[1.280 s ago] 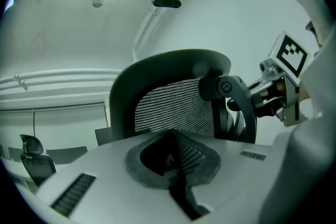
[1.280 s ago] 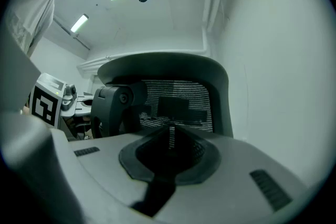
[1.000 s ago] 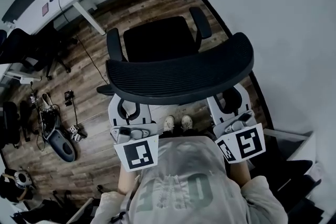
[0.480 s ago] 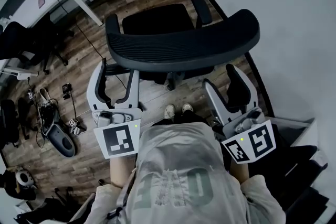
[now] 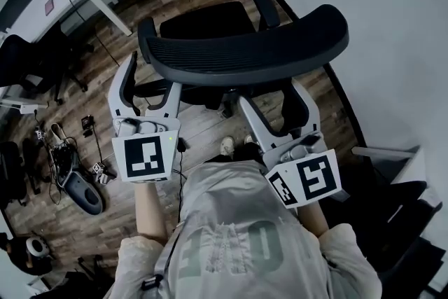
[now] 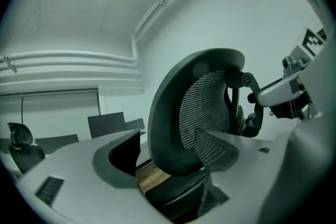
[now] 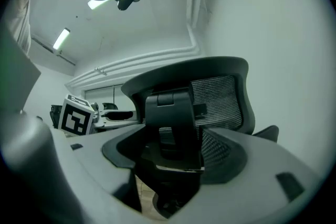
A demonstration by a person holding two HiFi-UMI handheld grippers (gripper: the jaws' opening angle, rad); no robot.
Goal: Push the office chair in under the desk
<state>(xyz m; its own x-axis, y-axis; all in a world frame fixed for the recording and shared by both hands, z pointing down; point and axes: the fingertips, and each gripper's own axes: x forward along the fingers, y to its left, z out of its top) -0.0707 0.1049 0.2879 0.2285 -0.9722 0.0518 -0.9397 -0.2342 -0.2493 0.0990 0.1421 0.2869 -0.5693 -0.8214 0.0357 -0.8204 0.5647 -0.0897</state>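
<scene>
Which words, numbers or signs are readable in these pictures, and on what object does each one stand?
Nothing reads clearly.
Person's shirt: large pale print, too blurred to read.
Left marker cube, right marker cube: square code patterns, no words.
Red label on the desk: too small to read.

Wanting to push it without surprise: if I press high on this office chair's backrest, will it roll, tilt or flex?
The office chair probably rolls easily on the hard wooden floor. Its mesh backrest may give a little first. Being wide, it likely turns the chair if pushed at one end.
</scene>
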